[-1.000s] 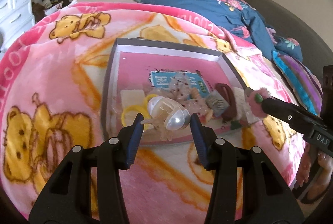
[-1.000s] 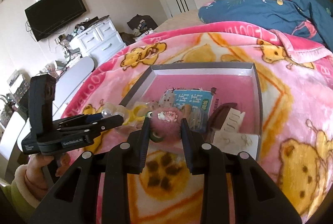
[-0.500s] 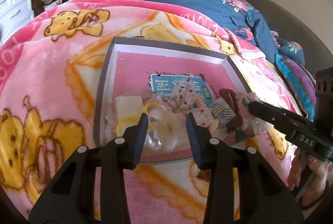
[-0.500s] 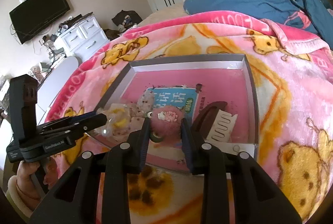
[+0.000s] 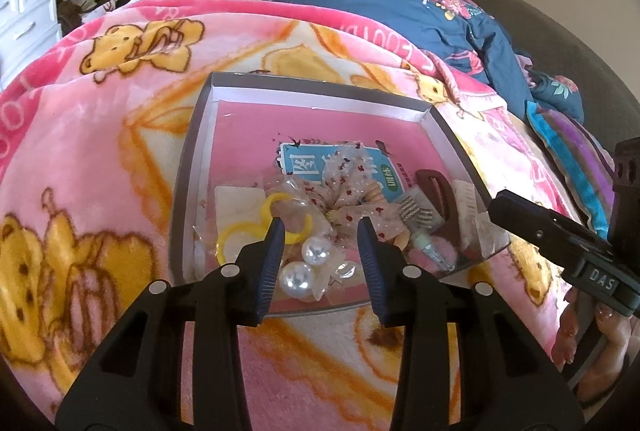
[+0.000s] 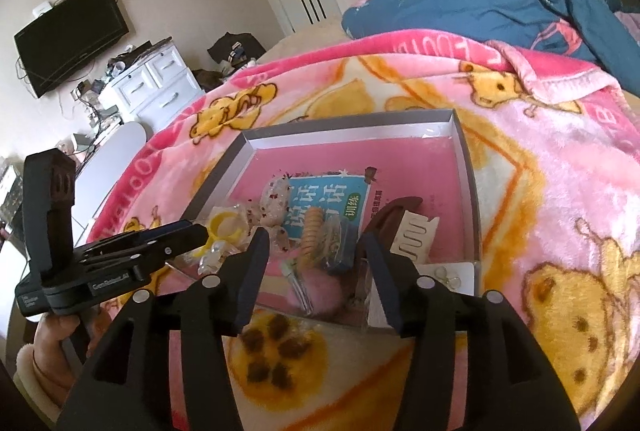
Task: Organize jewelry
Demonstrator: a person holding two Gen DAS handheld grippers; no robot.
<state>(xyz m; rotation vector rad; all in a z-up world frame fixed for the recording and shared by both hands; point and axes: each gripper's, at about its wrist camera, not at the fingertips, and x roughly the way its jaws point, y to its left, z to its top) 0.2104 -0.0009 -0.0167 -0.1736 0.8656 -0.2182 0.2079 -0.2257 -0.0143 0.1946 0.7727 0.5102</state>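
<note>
Opening your right gripper [image 6: 314,251], you are dropping the pink pompom [image 6: 320,291] into the tray [image 6: 466,167]; left gripper [image 5: 322,247] jaws are standing apart above the pearl clip [image 5: 304,267].

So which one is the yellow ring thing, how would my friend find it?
Look in the shallow grey tray on the pink bear blanket. Near its front left corner, beside two big pearls, lies the yellow ring clip: the only bright yellow piece, shaped like joined loops.
</note>
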